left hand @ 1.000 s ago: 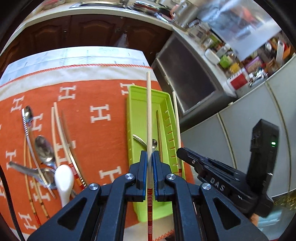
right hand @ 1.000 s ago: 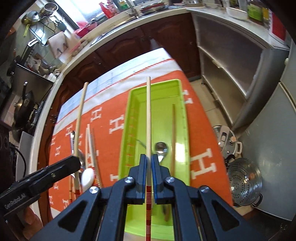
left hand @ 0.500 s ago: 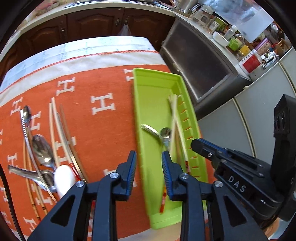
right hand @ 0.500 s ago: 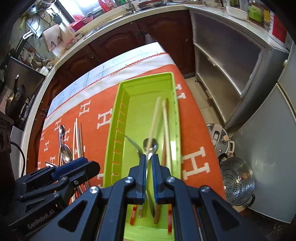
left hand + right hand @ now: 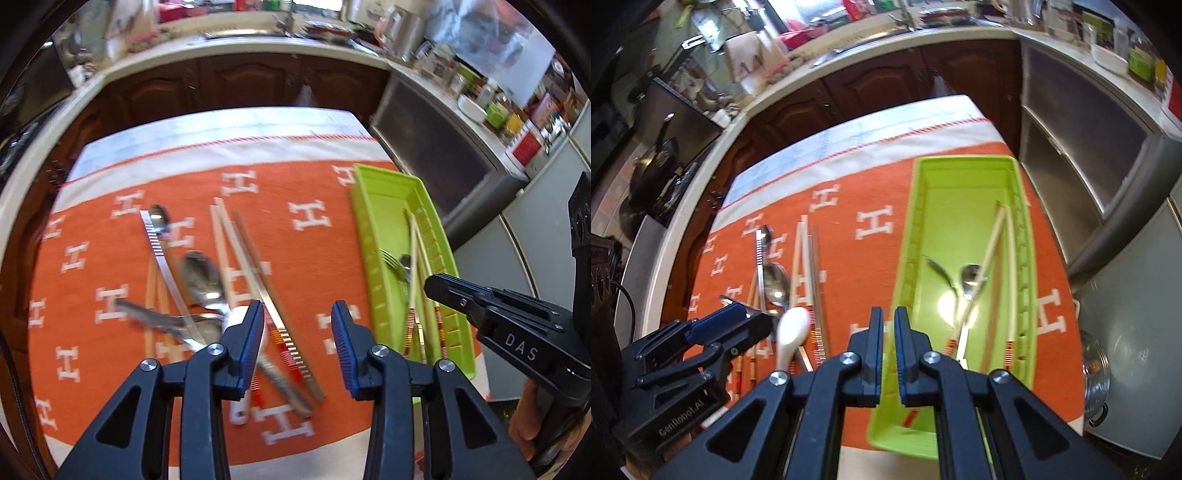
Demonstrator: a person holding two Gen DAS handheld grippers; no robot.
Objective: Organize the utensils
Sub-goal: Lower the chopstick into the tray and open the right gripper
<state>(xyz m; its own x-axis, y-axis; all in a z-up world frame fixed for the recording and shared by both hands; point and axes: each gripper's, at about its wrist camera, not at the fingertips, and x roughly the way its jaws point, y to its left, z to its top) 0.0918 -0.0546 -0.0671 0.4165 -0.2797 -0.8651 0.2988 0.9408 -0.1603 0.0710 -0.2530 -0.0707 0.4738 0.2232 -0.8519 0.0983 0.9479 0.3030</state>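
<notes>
A lime green tray [image 5: 373, 206] [image 5: 964, 173] lies on the right of an orange cloth. In it lie chopsticks [image 5: 991, 236] [image 5: 413, 258], a fork [image 5: 942, 273] and a spoon [image 5: 971, 275]. Loose utensils lie on the cloth to the left: spoons [image 5: 201, 277] [image 5: 775, 282], chopsticks [image 5: 225, 243] [image 5: 801, 258], metal tongs [image 5: 159, 251] and a white ceramic spoon [image 5: 792, 328]. My left gripper [image 5: 297, 332] is open and empty above the loose utensils. My right gripper [image 5: 888, 345] has its jaws nearly together with nothing between them, above the tray's left edge.
The orange cloth [image 5: 122, 266] [image 5: 864, 251] covers a table that ends close to my grippers. Dark wooden cabinets [image 5: 240, 85] stand behind it. A grey appliance [image 5: 1082, 147] stands to the right, and a steel steamer pot [image 5: 1095, 373] sits on the floor.
Both grippers let their chopsticks go into the tray. My left gripper opened wide and swung left over the loose utensils. My right gripper drew back and left.
</notes>
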